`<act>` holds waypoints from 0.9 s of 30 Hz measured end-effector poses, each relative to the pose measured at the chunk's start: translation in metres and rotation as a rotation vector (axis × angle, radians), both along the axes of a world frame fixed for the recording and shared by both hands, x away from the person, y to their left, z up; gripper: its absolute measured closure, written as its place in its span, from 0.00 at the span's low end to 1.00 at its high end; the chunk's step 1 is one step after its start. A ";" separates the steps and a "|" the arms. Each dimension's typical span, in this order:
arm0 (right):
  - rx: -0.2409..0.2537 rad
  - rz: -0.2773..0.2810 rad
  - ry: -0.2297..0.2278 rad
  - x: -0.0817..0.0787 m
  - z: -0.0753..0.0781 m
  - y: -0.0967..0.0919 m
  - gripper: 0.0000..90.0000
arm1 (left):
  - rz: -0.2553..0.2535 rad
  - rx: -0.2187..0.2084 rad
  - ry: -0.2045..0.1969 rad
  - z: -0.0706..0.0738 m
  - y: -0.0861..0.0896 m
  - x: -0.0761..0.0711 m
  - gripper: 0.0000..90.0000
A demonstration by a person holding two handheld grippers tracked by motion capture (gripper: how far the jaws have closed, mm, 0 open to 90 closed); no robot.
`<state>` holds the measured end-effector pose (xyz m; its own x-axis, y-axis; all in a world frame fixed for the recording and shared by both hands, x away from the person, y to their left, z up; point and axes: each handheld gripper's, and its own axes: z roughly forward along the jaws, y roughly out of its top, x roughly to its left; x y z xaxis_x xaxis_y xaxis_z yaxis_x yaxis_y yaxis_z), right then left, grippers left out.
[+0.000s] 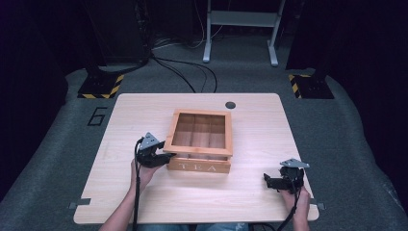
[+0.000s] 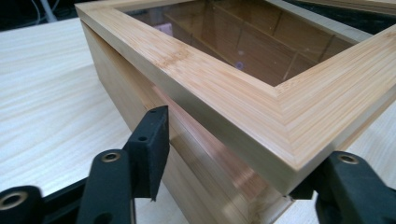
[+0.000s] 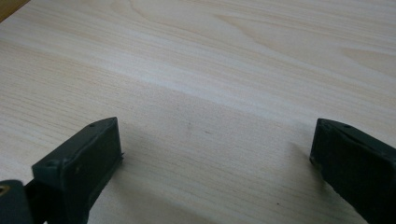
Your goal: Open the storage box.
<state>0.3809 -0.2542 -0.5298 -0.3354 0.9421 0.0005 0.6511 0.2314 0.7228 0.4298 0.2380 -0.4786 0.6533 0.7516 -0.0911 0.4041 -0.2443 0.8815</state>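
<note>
A bamboo tea box (image 1: 199, 166) with "TEA" on its front stands mid-table; its framed glass lid (image 2: 224, 79) shows the dividers inside. My left gripper (image 1: 161, 156) is at the box's front-left corner. In the left gripper view this gripper (image 2: 226, 163) is open, its jaws straddling the corner just below the lid's overhanging frame, one fingertip (image 2: 150, 144) beside the side wall. My right gripper (image 1: 270, 182) rests near the table's front right, well clear of the box. Seen in the right gripper view, it (image 3: 215, 144) is open over bare wood.
The light wooden table (image 1: 260, 130) has a small dark round hole (image 1: 230, 105) at its back edge. Beyond the table are floor cables (image 1: 187, 72), a white stand (image 1: 240, 29) and two yellow-and-black striped bases (image 1: 101, 86).
</note>
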 end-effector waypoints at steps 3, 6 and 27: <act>0.001 -0.002 0.002 0.000 0.000 0.000 0.02 | 0.002 -0.001 0.008 -0.004 0.000 0.000 0.43; 0.001 -0.002 0.001 0.000 0.000 0.000 0.02 | 0.002 -0.013 0.022 -0.006 0.003 -0.001 0.39; 0.002 -0.004 0.002 0.000 0.000 0.000 0.02 | -0.016 -0.022 0.100 -0.025 0.019 -0.020 0.06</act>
